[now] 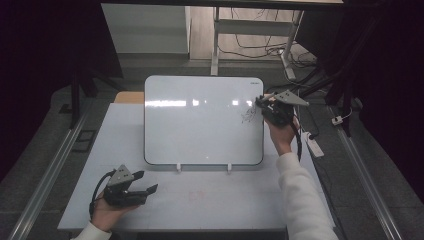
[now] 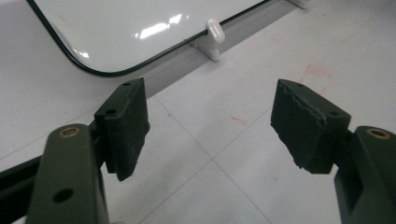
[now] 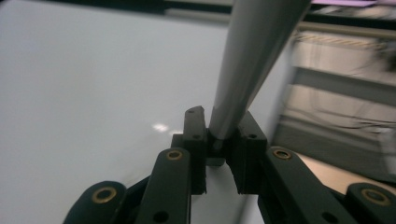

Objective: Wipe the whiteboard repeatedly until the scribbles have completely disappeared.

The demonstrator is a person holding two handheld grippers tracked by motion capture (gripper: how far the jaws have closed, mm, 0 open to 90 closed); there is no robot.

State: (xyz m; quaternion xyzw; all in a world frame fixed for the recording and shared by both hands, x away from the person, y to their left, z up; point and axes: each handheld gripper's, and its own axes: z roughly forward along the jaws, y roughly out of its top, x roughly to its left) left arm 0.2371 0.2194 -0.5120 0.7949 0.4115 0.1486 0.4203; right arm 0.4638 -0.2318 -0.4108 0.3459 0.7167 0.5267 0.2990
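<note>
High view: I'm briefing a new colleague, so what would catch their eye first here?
The whiteboard propped upright mid-table, with dark scribbles near its right edge. There the right hand-held gripper clamps a grey marker against the board. The left hand-held gripper rests open at the table's near-left.

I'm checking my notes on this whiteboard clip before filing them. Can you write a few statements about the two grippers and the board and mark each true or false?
1. The right gripper is clamped on a grey marker. True.
2. The left gripper holds an eraser. False: its jaws stand apart with nothing between them, over the table.
3. The whiteboard lies flat on the table. False: it stands tilted, propped on two small white clips at its lower edge.
4. There are scribbled marks near the board's right edge, close to the right gripper. True.
5. The left gripper is pressed against the board. False: it sits apart from it, near the table's front left.
</note>
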